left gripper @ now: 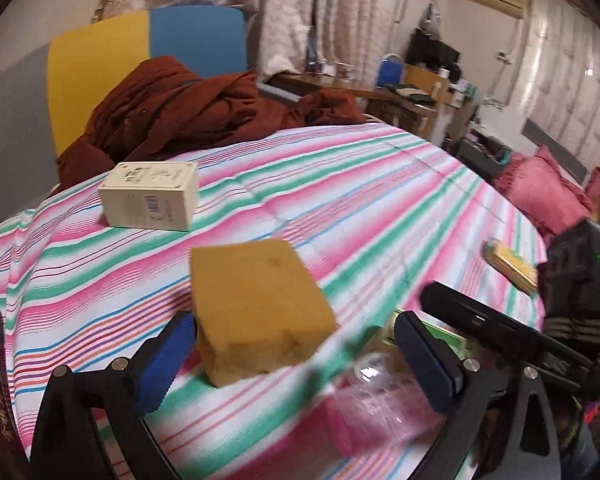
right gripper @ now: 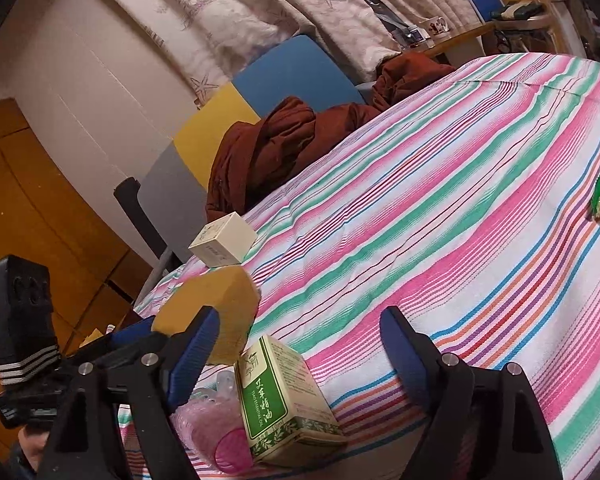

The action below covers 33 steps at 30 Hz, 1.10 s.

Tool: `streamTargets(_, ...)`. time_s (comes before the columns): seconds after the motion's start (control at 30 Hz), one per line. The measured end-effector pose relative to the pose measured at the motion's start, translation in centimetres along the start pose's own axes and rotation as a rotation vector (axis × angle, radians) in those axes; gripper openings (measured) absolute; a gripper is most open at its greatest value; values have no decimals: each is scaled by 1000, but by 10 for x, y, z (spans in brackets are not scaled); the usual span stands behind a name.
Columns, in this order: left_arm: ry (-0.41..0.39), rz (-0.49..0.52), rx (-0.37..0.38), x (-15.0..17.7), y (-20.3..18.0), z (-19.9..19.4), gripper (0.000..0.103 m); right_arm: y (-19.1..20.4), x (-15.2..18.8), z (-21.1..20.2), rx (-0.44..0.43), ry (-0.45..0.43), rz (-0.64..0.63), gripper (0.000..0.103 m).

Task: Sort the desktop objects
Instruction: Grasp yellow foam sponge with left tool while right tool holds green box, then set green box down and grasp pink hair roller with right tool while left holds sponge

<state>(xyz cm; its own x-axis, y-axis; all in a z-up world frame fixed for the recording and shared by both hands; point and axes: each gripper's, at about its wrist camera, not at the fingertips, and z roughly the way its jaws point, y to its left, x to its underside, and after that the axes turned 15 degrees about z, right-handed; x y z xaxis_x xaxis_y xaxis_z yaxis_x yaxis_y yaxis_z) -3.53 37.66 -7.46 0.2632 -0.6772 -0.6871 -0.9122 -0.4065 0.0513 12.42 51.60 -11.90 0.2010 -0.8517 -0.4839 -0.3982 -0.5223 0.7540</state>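
A yellow sponge [left gripper: 260, 308] lies on the striped tablecloth [left gripper: 340, 208], between the open fingers of my left gripper [left gripper: 296, 360], close to the left pad. It also shows in the right wrist view [right gripper: 216, 312]. A cream box [left gripper: 150, 196] lies farther back. A green-and-white box [right gripper: 280, 396] and a pink plastic cup [right gripper: 220, 436] lie near the front edge, between the open fingers of my right gripper [right gripper: 300, 356]. A scouring pad [left gripper: 510, 266] with a green side lies at the right.
A brown-red garment [left gripper: 188, 108] is heaped on a yellow-and-blue chair [left gripper: 140, 52] behind the table. A pink cushion [left gripper: 540, 196] lies off the right side. A cluttered desk [left gripper: 416, 92] stands in the background.
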Motion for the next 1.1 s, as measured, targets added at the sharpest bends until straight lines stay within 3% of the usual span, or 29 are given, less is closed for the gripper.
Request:
streamTargets(0.07,18,-9,-13,1,4,6,96,0,0,0,-5,0,1,84)
streamTargets(0.13,35,-19,-25,1,9,11,86,-1,0,0,-10,1,0,85)
streamTargets(0.37,24,-10,-47,12,9,6,78,-1,-1,2,-13,4,-3,86)
streamTargets(0.67,0,6,-112,32,4,-18,77,0,-1,5,2,9,-10,86)
streamTargets(0.87,-22,-27,-159,61,5,-47,77,1,-1,7,20,16,-19,86)
streamTargets(1.1,-30,-73,-153,100,1,-62,77,3,0,10,46,22,-32,86)
